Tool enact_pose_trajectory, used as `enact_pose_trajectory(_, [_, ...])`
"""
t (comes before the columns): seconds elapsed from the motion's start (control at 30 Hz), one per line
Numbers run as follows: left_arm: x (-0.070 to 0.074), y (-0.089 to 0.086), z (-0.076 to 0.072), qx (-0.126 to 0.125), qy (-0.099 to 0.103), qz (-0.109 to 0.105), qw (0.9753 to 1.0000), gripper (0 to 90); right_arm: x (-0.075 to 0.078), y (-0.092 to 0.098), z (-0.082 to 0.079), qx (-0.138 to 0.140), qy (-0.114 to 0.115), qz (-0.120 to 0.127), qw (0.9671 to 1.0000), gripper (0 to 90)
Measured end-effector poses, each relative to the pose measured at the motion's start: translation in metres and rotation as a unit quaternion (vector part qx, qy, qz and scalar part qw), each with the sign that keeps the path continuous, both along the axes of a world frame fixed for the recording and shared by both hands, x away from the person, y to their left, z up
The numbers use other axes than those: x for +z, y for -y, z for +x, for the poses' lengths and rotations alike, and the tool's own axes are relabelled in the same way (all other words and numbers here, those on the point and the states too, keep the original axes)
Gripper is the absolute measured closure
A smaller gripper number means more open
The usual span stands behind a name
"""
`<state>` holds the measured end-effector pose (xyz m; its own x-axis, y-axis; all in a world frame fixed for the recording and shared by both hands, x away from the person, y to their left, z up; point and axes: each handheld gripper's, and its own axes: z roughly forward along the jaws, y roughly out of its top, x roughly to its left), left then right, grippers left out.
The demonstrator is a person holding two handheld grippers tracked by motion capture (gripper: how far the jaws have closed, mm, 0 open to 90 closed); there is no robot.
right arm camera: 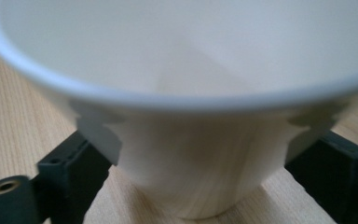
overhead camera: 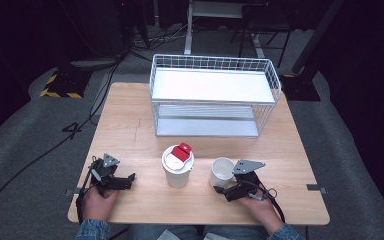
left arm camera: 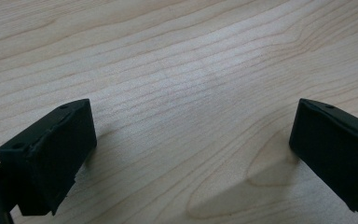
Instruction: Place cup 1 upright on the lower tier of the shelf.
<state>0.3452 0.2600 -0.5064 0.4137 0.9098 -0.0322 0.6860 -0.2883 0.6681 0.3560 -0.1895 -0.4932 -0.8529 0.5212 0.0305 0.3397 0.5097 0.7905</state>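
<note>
A white mug [overhead camera: 221, 170] stands on the wooden table [overhead camera: 130, 125] near the front right. My right gripper [overhead camera: 226, 184] reaches it from the front. In the right gripper view the mug [right arm camera: 191, 93] stands between the two black jaws, which flank its lower body; I cannot tell if they touch it. A white lidded paper cup [overhead camera: 178, 172] with a red tab [overhead camera: 182, 151] on its lid stands just left of the mug. My left gripper [overhead camera: 129, 181] rests at the front left, open, with bare wood between its jaws [left arm camera: 193, 140].
A white wire basket shelf [overhead camera: 215, 65] with two white levels stands at the back of the table, its open side facing the front. Dark floor, cables and stands surround the table.
</note>
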Motion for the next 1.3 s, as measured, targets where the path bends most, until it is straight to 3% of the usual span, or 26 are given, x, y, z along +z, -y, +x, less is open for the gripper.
enact_pose_trajectory(0.03, [0.000, 0.000, 0.000, 0.000, 0.000, 0.000, 1.0000, 1.0, 0.001, 0.001, 0.000, 0.002, 0.006, 0.007, 1.0000, 15.8])
enact_pose_trajectory(0.3, [0.000, 0.000, 0.000, 0.000, 0.000, 0.000, 1.0000, 1.0, 0.001, 0.001, -0.002, 0.008, 0.013, 0.009, 0.9998, 23.2])
enact_pose_trajectory(0.87, [0.000, 0.000, 0.000, 0.000, 0.000, 0.000, 1.0000, 1.0, 0.002, -0.001, -0.003, 0.018, 0.013, 0.008, 0.9997, 23.7])
enact_pose_trajectory(1.3, [0.000, 0.000, 0.000, 0.000, 0.000, -0.001, 1.0000, 1.0, 0.020, -0.006, 0.000, 0.023, 0.021, 0.020, 0.9993, 23.8])
